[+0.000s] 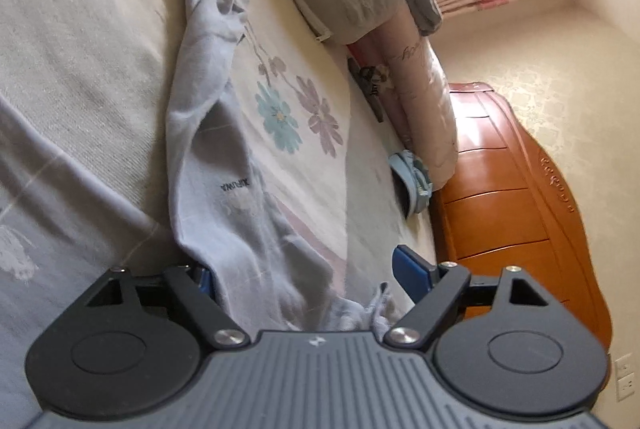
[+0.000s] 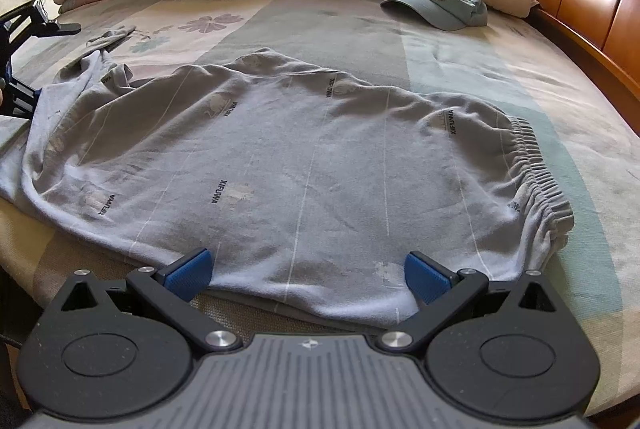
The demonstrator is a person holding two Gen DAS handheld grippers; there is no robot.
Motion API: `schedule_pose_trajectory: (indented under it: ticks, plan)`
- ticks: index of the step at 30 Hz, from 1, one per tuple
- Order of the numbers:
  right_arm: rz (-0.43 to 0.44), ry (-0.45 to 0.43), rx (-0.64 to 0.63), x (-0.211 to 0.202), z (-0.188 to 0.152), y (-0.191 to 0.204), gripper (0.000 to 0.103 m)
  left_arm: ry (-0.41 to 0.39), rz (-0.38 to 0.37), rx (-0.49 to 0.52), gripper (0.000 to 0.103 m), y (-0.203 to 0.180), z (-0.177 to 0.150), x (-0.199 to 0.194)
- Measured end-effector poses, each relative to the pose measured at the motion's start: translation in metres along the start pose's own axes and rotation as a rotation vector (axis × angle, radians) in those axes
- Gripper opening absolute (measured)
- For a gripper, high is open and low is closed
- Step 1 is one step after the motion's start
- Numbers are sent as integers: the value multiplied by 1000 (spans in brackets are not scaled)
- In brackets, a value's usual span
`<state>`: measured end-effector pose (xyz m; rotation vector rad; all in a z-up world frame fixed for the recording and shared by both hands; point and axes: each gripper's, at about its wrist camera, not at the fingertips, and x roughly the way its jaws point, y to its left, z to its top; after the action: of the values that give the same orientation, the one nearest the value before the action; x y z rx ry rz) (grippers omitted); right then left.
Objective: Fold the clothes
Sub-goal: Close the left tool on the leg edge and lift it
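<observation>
**Risk: single-layer or missed pick at the leg end**

The grey trousers (image 2: pixel 304 165) lie spread on the bed (image 2: pixel 520 41), waistband at 3 o'clock. The left gripper (image 1: pixel 308 277) stands wide, bunched leg fabric between its jaws, ungripped. The right gripper (image 2: pixel 308 275) stands wide over the near edge. Closing on one layer would drag the garment askew; the cap (image 2: pixel 440 7) at 1 o'clock lies clear.

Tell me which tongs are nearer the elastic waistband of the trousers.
Right. The right tongs hover at the near hem beside the waistband; the left tongs are at the far leg end.
</observation>
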<state>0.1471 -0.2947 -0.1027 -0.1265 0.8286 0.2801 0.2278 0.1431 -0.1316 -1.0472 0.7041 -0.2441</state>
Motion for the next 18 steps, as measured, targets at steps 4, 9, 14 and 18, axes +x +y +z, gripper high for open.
schedule_pose_trajectory:
  ticks: [4, 9, 14, 18]
  plan:
    - [-1, -5, 4, 0, 0, 0, 103, -4, 24, 11, 84, -1, 5, 5]
    - [-6, -20, 11, -1, -3, 1, 103, -11, 51, 27, 64, 3, 2, 2]
    - [-8, -28, 16, -1, -4, 2, 103, -27, 103, -65, 9, 35, 2, -1]
    - [-9, -31, 16, -1, -4, 2, 103, -34, 139, -17, 7, 25, 0, 0]
